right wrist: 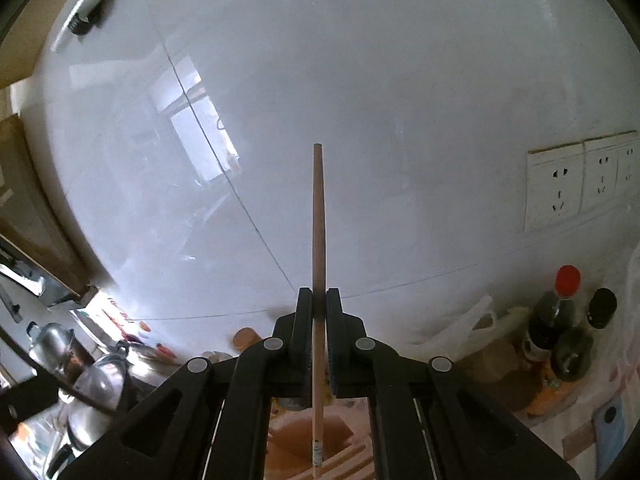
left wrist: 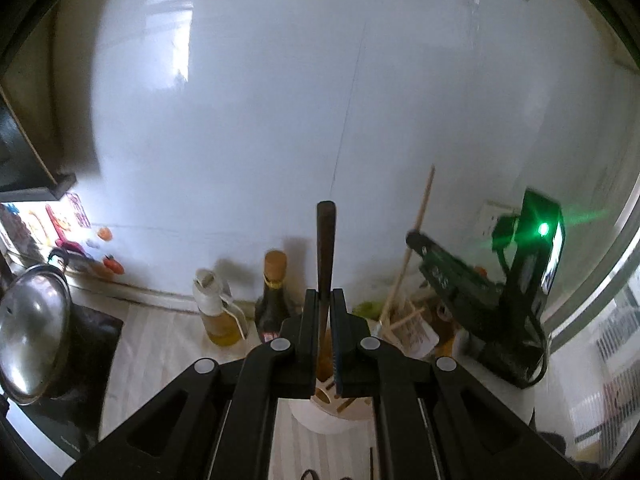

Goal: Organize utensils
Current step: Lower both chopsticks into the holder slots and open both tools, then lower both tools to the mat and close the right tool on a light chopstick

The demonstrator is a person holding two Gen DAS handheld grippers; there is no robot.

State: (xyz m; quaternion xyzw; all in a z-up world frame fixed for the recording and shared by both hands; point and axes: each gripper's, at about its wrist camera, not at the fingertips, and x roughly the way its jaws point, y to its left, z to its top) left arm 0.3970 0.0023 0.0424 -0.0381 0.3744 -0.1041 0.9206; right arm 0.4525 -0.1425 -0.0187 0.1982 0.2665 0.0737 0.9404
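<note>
My left gripper (left wrist: 325,296) is shut on a dark brown utensil handle (left wrist: 325,248) that stands upright between its fingers. Below it a white utensil holder (left wrist: 320,420) shows wooden ends in its top. My right gripper (right wrist: 319,296) is shut on a thin light wooden chopstick (right wrist: 318,220) that points up toward the white wall; its lower end hangs over an orange-brown container (right wrist: 300,440) with more wooden sticks. In the left wrist view the other gripper (left wrist: 460,276) appears at the right, raised, with that chopstick (left wrist: 416,232) slanting up from it.
An oil bottle (left wrist: 216,312) and a dark sauce bottle (left wrist: 274,300) stand against the tiled wall. A steel pot lid (left wrist: 32,336) lies at the left. Dark bottles (right wrist: 560,332), a plastic bag (right wrist: 472,328) and wall sockets (right wrist: 576,180) are at the right.
</note>
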